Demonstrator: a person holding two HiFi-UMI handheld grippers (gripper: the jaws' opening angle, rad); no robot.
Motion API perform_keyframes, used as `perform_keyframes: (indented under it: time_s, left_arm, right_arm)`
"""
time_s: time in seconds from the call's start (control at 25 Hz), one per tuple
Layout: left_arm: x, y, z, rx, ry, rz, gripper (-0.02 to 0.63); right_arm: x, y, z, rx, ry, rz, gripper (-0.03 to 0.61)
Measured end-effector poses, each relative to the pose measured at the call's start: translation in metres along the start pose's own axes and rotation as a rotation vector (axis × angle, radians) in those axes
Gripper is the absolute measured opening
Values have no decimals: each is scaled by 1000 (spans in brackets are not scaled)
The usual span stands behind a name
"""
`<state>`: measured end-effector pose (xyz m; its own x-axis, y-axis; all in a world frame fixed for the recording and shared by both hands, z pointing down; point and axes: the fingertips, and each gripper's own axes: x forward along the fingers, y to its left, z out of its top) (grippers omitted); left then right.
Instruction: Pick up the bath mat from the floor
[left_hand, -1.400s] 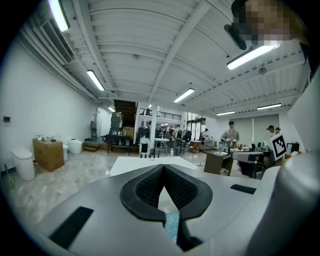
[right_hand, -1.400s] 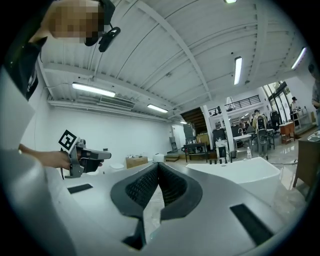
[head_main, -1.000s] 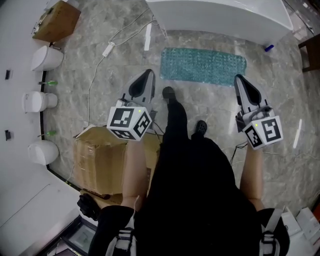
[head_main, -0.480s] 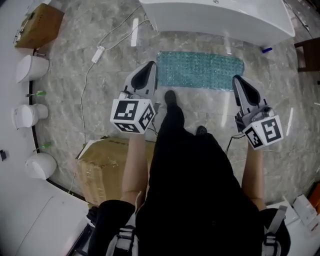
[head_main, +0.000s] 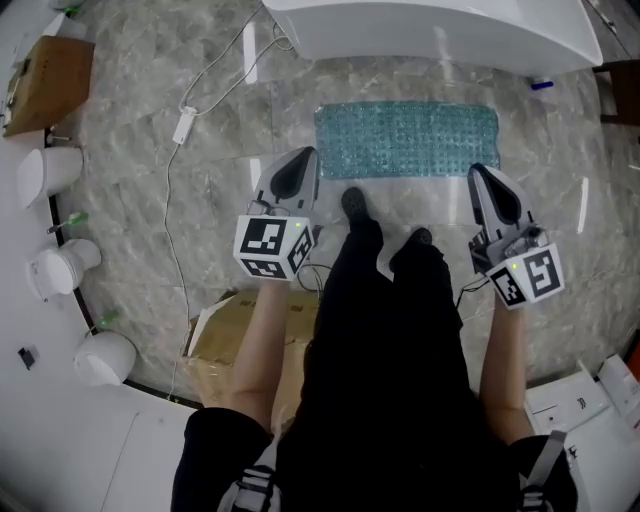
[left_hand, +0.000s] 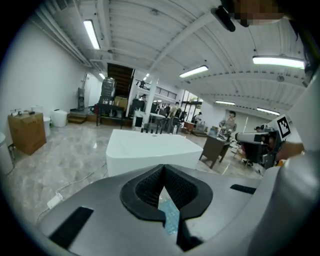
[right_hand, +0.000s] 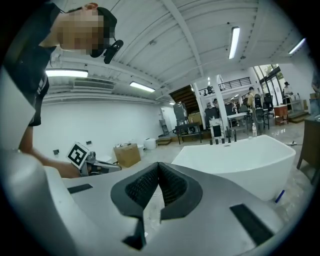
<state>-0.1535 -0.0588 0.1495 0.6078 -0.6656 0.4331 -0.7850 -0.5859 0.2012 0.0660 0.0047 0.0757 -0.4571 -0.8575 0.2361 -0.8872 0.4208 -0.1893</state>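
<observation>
A teal, bubbly bath mat (head_main: 407, 139) lies flat on the marble floor in front of the white bathtub (head_main: 430, 30). My left gripper (head_main: 301, 155) hangs in the air near the mat's near left corner, jaws shut and empty. The right gripper (head_main: 481, 172) is held near the mat's near right corner, its jaws also shut on nothing. A sliver of the mat (left_hand: 170, 216) shows through the gap under the left jaws in the left gripper view. The person's shoes (head_main: 354, 201) stand just short of the mat's near edge.
A white cable with a power block (head_main: 185, 125) runs over the floor at the left. A cardboard box (head_main: 240, 335) sits behind my left arm and another (head_main: 45, 70) at the far left. White toilets (head_main: 60, 265) line the left wall. A small blue object (head_main: 541, 85) lies by the tub.
The person has stepped toward the mat, so the mat and tub have come closer under both grippers. Both grippers stay shut and keep their spacing.
</observation>
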Motion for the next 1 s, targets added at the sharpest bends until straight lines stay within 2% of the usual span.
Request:
perform_keyframes:
  time_s: [0.24,0.4,0.56,0.68,0.8,1.0]
  left_arm:
    - [62,46,-58,-72,72,62,10]
    - [107,70,-122,-119,135,76,11]
    - [152,84,-183,-97,161,73,10]
    - [188,98,-248,-94,186,77,10]
    - [222,127,-328,-100,253,126,11]
    - [268,168,-436,-177,326,178,11]
  right_arm:
    - [57,-26,-46,57,70,12,12]
    - [100,-36,-113,99,144,60,12]
    - [141,-36,-195,147,217,144,12]
    - [167,-39,-264,175,266,189,12]
    - [193,-44,-331,213,297,209,12]
    - [232,-60,-424,236,316,197,12]
